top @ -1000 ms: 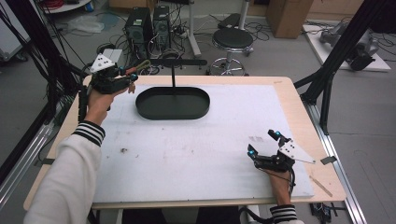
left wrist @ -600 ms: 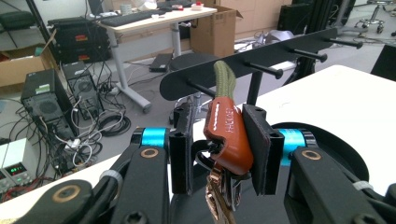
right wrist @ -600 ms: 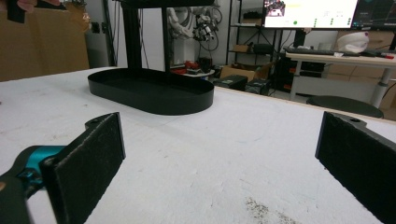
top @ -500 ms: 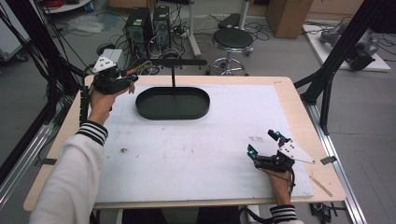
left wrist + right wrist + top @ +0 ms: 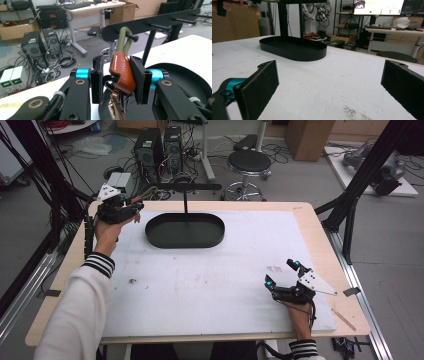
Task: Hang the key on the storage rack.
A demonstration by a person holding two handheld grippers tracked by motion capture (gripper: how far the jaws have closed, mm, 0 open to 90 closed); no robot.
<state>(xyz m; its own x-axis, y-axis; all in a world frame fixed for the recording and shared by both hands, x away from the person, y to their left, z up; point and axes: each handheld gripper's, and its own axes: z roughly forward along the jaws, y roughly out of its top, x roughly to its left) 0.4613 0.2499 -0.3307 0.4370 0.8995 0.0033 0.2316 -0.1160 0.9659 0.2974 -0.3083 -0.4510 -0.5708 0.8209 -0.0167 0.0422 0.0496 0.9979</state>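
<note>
Little changing across last second: left gripper [image 5: 116,80] holding at table's 10 o'clock, fingers [image 5: 140,78] clamping brown key fob [image 5: 122,72]. Green loop [image 5: 124,41] sitting over rack peg [image 5: 132,38], so hanging judged nearly done. Right gripper [image 5: 282,275] idling at 4 o'clock, fingers apart.

Lab: PC towers [image 5: 160,147], floor cables [image 5: 200,155], monitor [image 5: 378,7].

L claw [image 5: 131,209] held by black oval tray [image 5: 184,230] w/ hanger post; R claw [image 5: 281,276] rests near-right on table [image 5: 200,285].
</note>
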